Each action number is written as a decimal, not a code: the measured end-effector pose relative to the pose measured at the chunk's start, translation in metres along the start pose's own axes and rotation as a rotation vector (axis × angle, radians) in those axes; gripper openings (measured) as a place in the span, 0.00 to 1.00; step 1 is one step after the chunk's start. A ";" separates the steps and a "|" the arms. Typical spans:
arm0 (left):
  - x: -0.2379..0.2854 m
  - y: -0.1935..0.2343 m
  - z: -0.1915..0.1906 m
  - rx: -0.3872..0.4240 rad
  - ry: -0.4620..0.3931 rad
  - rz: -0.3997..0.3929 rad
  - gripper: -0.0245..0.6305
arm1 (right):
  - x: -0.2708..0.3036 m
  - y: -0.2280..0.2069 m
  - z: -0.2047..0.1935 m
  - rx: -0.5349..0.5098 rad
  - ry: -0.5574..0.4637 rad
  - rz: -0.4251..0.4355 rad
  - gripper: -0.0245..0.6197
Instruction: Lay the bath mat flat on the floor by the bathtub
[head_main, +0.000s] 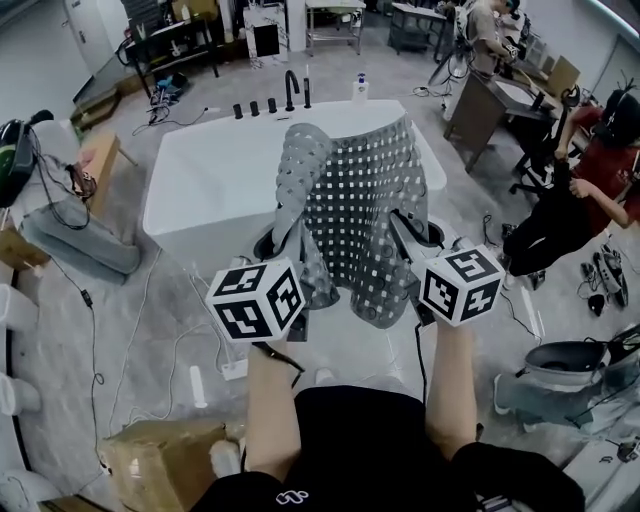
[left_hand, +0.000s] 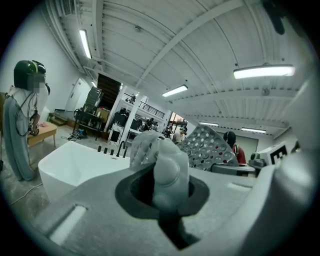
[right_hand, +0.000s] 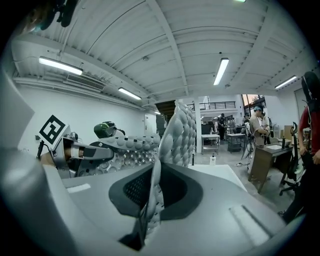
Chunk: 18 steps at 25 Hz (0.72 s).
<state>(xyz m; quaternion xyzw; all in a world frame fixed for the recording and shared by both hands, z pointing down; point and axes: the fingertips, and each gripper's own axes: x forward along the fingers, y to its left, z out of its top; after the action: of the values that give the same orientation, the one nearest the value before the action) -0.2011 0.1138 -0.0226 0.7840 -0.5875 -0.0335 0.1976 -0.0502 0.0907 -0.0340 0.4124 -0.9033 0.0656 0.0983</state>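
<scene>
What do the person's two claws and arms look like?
The left claw and right claw each have a light grey body with a dark oval recess and a white cube with black square markers. The person wears a black short-sleeved shirt.

Grey perforated bath mat (head_main: 358, 215) – held up, draped and folded – above the white bathtub (head_main: 215, 180).
</scene>
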 end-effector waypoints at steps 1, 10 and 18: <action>0.001 -0.001 -0.001 -0.002 -0.003 -0.002 0.07 | -0.001 -0.001 -0.001 -0.002 0.001 -0.004 0.07; 0.013 0.009 -0.016 -0.050 0.021 -0.046 0.07 | 0.013 -0.004 -0.015 0.000 0.043 -0.038 0.07; 0.028 0.005 -0.020 -0.061 0.033 -0.061 0.07 | 0.007 -0.020 -0.024 0.028 0.053 -0.068 0.07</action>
<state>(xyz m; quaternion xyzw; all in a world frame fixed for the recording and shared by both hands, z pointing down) -0.1908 0.0918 0.0025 0.7956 -0.5586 -0.0445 0.2302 -0.0370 0.0771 -0.0083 0.4424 -0.8848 0.0859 0.1185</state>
